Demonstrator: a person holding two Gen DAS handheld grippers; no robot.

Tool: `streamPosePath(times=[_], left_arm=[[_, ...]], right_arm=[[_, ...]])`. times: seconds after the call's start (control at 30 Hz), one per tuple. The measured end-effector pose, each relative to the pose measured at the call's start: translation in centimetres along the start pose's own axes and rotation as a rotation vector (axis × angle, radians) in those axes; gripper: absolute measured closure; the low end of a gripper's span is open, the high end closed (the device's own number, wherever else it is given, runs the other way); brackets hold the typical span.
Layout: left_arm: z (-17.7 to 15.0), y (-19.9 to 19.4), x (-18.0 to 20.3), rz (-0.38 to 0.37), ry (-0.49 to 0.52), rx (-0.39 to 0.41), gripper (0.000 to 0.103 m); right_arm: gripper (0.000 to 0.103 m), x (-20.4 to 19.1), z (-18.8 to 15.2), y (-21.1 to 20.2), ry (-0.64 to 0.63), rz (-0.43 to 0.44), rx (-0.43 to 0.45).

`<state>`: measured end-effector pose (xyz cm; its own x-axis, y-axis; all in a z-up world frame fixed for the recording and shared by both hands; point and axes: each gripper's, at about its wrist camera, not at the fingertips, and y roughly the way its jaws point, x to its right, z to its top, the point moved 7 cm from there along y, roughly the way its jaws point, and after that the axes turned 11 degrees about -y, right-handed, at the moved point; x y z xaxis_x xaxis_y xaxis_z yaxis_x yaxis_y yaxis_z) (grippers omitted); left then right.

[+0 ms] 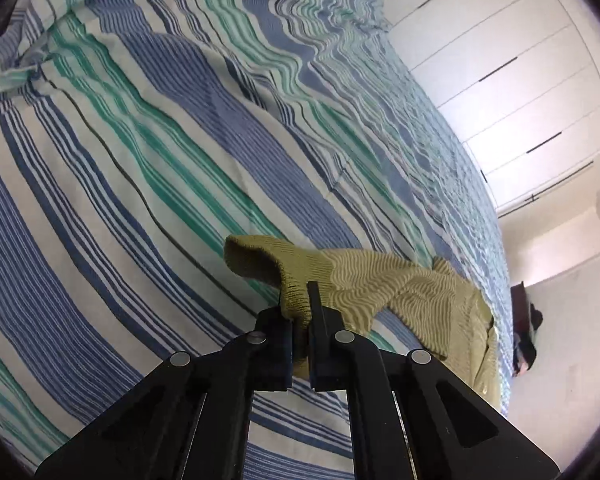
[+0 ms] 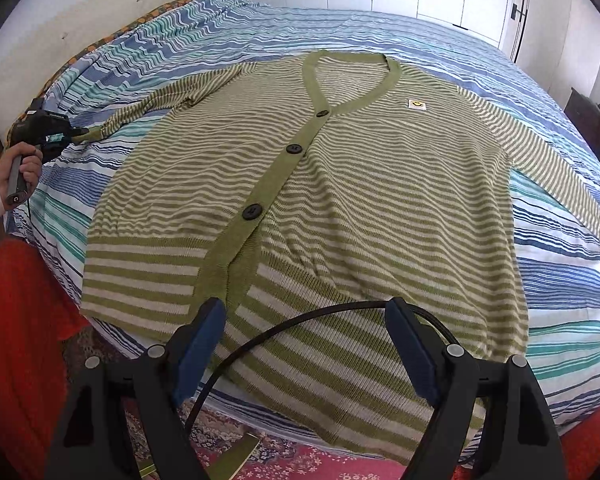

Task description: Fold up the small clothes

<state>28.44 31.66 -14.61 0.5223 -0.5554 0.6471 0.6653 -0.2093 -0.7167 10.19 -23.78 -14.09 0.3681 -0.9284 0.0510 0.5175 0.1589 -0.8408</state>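
Observation:
A green and cream striped cardigan (image 2: pixel 340 184) lies flat, front up and buttoned, on a bed with a blue and teal striped cover (image 2: pixel 560 280). Its left sleeve (image 2: pixel 140 114) stretches out to the left edge of the bed. My left gripper (image 1: pixel 296 304) is shut on that sleeve's green cuff (image 1: pixel 260 264), which is lifted off the cover; the same gripper (image 2: pixel 74 134) shows at far left, held by a hand (image 2: pixel 28 168). My right gripper (image 2: pixel 305 306) hangs open over the cardigan's hem, with nothing between its fingers. The right sleeve (image 2: pixel 572 192) lies along the cover.
A black cable (image 2: pixel 284 320) arcs between the right gripper's fingers. Red fabric (image 2: pixel 16 340) and a patterned rug (image 2: pixel 268 460) lie below the bed's near edge. White wardrobe doors (image 1: pixel 500 60) stand behind the bed. A pillow (image 2: pixel 60 40) rests at the far left.

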Motion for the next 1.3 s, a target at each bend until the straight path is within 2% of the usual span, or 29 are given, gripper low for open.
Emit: streamPosePath(times=[0.07,0.13,0.2,0.27,0.47,0.53,0.63,0.7,0.73,0.8,0.9,1.03,1.1,1.13,1.2,1.23,1.3], left_arm=[[3.4,-2.2,-0.4,0.053,-0.009,0.088,0.1],[6.6,-3.9,-1.1,0.146,0.025,0.156,0.1],[8.9,-4.9,-2.1,0.236,0.078,0.186,0.1],[10.2,-4.9,-3.2,0.314,0.122,0.18,0.1],[9.7,-1.5,-5.0,0.486,0.238,0.136,0.1],[8.9,-0.7,-6.4,0.538,0.223,0.112,0.1],[8.6,-0.2,-8.4,0.565,0.145,0.088,0.098],[8.6,-0.8,-9.2,0.572,0.11,0.095,0.08],[8.7,-1.4,-9.5,0.573,0.101,0.109,0.075],[8.8,-3.3,-9.7,0.577,0.087,0.157,0.05],[8.6,-5.4,-7.9,0.51,0.12,0.224,0.043],[7.2,-3.3,-4.3,0.474,0.251,0.19,0.037],[6.3,-1.2,-3.1,0.513,0.313,0.166,0.029],[5.9,0.0,-3.2,0.561,0.336,0.143,0.029],[5.0,1.8,-5.2,0.73,0.364,0.082,0.029],[4.5,2.2,-6.4,0.777,0.358,0.052,0.03],[3.7,1.5,-7.3,0.732,0.339,0.054,0.029]], right_arm=[[0.022,0.2,0.0,-0.2,0.003,-0.006,0.004],[0.022,0.3,-0.1,-0.1,0.01,-0.006,0.002],[0.022,0.4,-0.1,0.0,0.012,-0.004,0.0],[0.022,0.3,0.0,0.0,0.008,-0.003,-0.002],[0.022,-0.5,0.2,0.1,-0.013,0.0,-0.002],[0.022,-0.5,0.1,0.0,-0.013,0.0,-0.001],[0.022,-0.2,0.1,-0.2,-0.003,-0.007,0.002],[0.022,0.1,0.0,-0.3,0.008,-0.012,0.005],[0.022,0.3,0.0,-0.3,0.013,-0.013,0.006],[0.022,0.5,-0.1,-0.4,0.02,-0.012,0.008],[0.022,0.4,-0.1,-0.2,0.021,-0.007,0.006],[0.022,-0.3,-0.1,0.0,0.003,0.007,0.0],[0.022,-0.8,0.0,0.0,-0.01,0.011,0.003],[0.022,-0.9,0.1,-0.1,-0.015,0.011,0.006],[0.022,-1.0,0.1,-0.5,-0.018,0.007,0.013],[0.022,-1.0,0.2,-0.7,-0.017,0.003,0.017],[0.022,-0.6,0.2,-1.3,-0.012,-0.011,0.027]])
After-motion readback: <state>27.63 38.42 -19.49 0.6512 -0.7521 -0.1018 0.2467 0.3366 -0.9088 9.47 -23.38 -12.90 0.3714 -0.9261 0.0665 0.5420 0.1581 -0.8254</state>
